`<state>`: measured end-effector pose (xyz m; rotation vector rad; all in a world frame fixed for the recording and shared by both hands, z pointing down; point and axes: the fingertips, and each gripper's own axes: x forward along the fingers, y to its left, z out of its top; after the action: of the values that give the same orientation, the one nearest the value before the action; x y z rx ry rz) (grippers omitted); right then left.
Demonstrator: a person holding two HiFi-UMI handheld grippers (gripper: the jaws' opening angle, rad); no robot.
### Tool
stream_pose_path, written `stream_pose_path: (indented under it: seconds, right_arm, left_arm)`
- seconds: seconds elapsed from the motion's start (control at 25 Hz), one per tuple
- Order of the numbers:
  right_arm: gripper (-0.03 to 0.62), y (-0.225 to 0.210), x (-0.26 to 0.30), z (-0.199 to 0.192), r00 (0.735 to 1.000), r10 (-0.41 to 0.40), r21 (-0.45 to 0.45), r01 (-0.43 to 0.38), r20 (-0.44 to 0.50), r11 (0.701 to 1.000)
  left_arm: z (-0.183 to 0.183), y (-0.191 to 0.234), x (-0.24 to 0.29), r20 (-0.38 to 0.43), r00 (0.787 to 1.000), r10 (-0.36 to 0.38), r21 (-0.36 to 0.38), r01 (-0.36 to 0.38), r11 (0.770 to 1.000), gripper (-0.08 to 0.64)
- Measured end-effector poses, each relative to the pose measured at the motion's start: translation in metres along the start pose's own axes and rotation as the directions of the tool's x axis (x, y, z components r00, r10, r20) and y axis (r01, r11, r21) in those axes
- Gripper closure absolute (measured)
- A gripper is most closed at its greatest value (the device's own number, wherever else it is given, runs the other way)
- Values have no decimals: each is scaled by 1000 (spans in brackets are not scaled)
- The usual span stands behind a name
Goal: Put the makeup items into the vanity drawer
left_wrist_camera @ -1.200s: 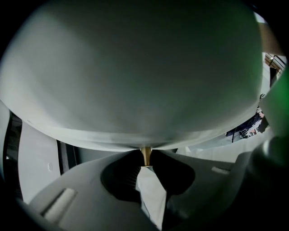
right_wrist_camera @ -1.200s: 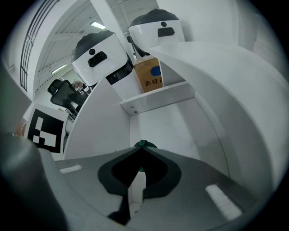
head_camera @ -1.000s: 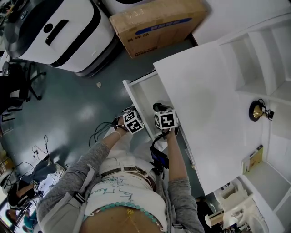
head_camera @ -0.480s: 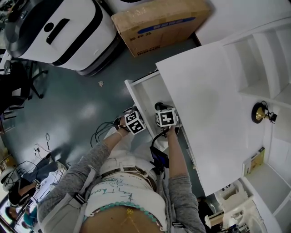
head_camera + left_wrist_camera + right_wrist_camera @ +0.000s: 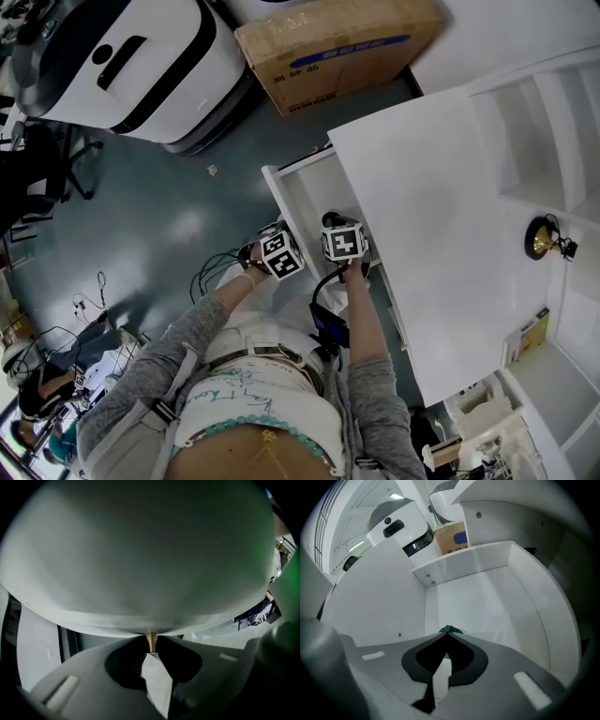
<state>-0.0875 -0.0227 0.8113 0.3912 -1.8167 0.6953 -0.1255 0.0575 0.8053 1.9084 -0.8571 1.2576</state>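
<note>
a lab-like workroom: white vanity (image 5: 441, 206) amid cardboard box (image 5: 342, 42), loose cables (image 5: 206, 267), office chair (image 5: 39, 171).

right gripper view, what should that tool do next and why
Probably lower the right tool a little and open it. It is shut on a small green item over the bare floor of the open drawer, while the left tool is shut on the drawer's gold knob.
</note>
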Motion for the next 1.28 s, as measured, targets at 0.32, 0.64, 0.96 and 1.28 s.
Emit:
stream_pose_path:
  seconds: [0.32,0.64,0.96,1.28]
  right_arm:
    - [563,-6,9,-8,1000,-7,-4,7,-22,1000]
    - [563,-9,20,-10,1000,-1,-35,1,-19,999]
    - [563,-15,24,-17,999,-19,-9,18,-37,1000]
    - [562,-18,30,-21,999,-29,-7,29,-41,1000]
  left_arm:
    - [1,-1,0,0,1000,2,1,-2,1000,482]
    - [1,-2,-2,-4,1000,-7,-4,7,1000,482]
    - [1,-2,-1,0,1000,-15,-9,15,1000,483]
    - [1,-2,0,-3,1000,-17,-11,17,1000,486]
